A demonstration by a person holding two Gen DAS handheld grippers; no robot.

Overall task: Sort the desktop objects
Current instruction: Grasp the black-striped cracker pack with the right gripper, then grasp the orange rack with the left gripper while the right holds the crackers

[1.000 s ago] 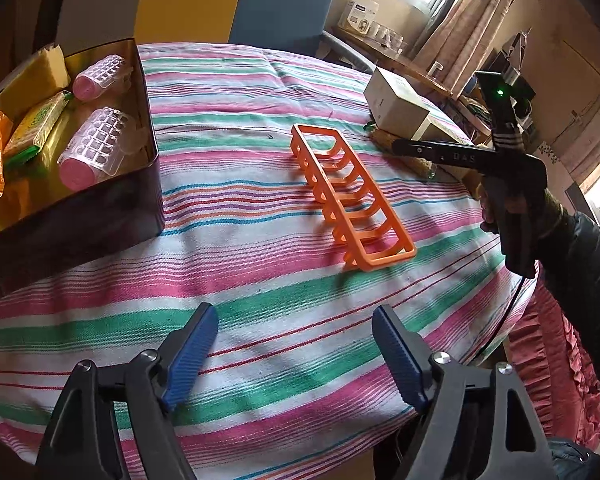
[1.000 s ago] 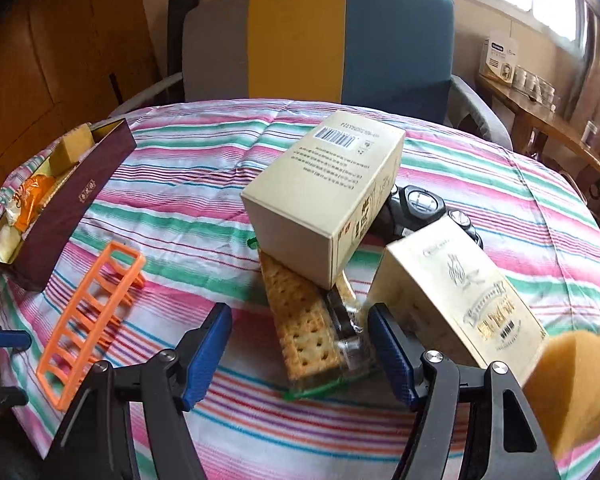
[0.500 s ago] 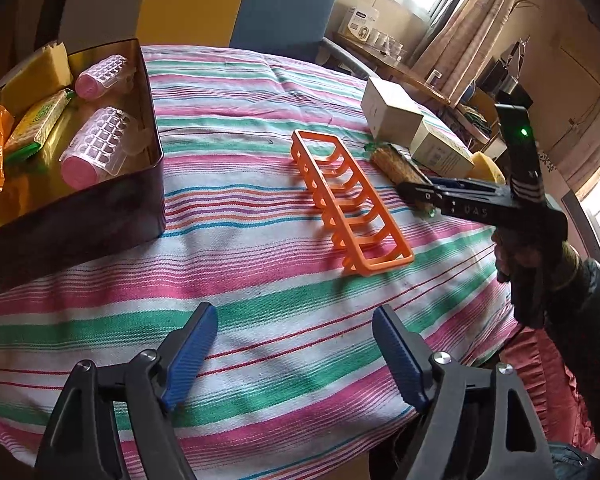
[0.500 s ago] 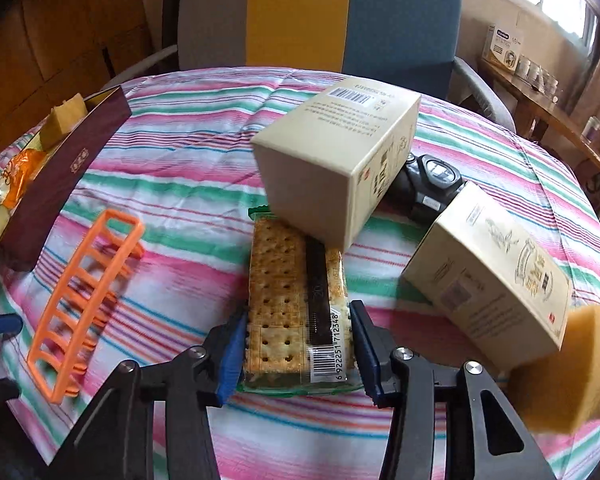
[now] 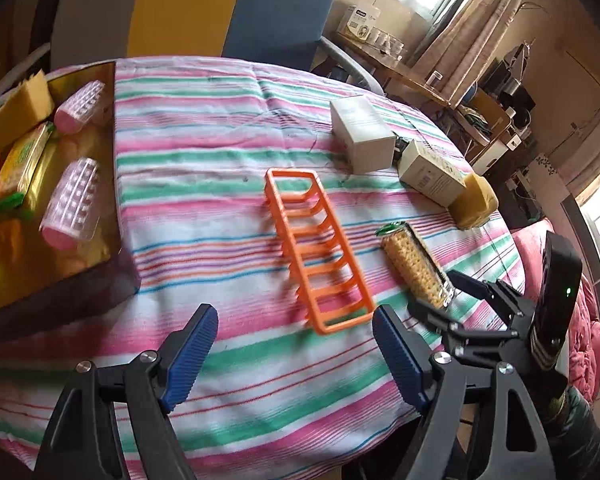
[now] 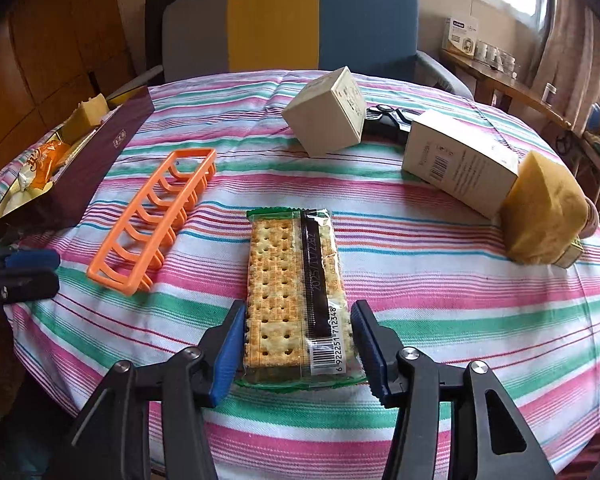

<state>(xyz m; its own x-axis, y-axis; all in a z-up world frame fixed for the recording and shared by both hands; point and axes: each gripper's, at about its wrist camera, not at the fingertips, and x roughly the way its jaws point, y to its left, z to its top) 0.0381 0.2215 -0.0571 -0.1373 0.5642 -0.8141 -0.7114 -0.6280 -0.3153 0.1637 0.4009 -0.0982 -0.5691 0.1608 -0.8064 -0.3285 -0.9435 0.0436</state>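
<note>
A clear-wrapped cracker pack (image 6: 292, 280) lies flat on the striped cloth, its near end between the blue pads of my right gripper (image 6: 298, 336). The jaws are opening and the pads stand just beside the pack's edges. In the left wrist view that pack (image 5: 413, 264) lies right of an orange plastic rack (image 5: 315, 248), with the right gripper (image 5: 435, 290) at its near end. My left gripper (image 5: 294, 340) hovers open over the cloth, nothing between its fingers, just short of the rack. A dark box (image 5: 60, 300) at the left holds pink rollers, a cracker pack, an orange packet and a yellow sponge.
Two pale cartons (image 6: 325, 116) (image 6: 455, 164) stand at the far right of the round table with a black gadget (image 6: 387, 118) between them. A yellow sponge (image 6: 543, 220) sits by the right edge. A grey, yellow and blue chair (image 6: 319, 20) stands behind.
The right gripper closed on the cracker pack, dragged it out from under the carton toward the near edge, then loosened. The left gripper rose and drew back slightly.
</note>
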